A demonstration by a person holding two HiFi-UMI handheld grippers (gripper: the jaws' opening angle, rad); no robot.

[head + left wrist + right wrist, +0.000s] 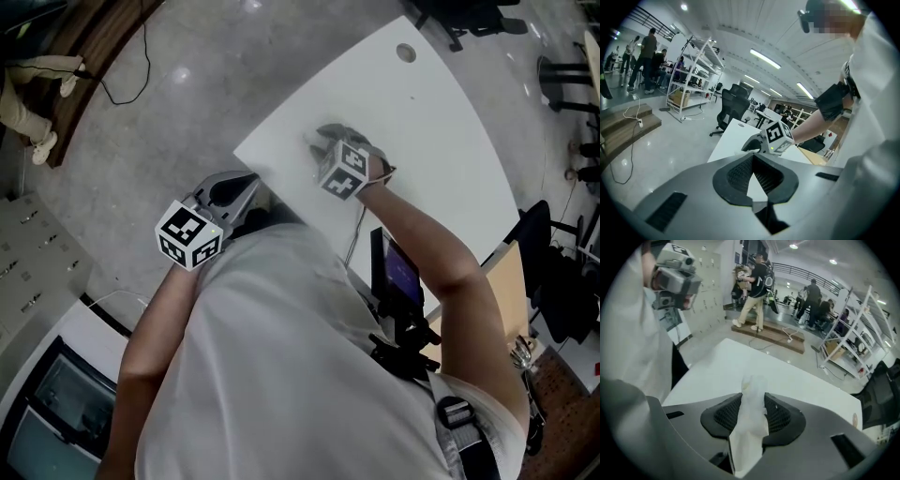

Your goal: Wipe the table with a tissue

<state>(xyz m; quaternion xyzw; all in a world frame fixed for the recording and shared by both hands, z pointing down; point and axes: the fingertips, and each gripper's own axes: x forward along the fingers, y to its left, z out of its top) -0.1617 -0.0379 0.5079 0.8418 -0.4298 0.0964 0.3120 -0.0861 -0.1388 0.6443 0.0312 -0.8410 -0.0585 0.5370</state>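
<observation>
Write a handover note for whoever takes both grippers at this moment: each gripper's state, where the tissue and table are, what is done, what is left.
Left gripper: jaws together, empty, held off the table's near edge.
Right gripper: shut on the white tissue, pointed down at the white table near its near corner.
Done: tissue is gripped and at the tabletop; how much is wiped cannot be told.
Left: wipe across the tabletop toward the far end with the round hole.

Right grey gripper (323, 142) tips steeply down, arm outstretched, jaws pinching white crumpled tissue (750, 418); left grey gripper (246, 185) hovers, jaws together.
</observation>
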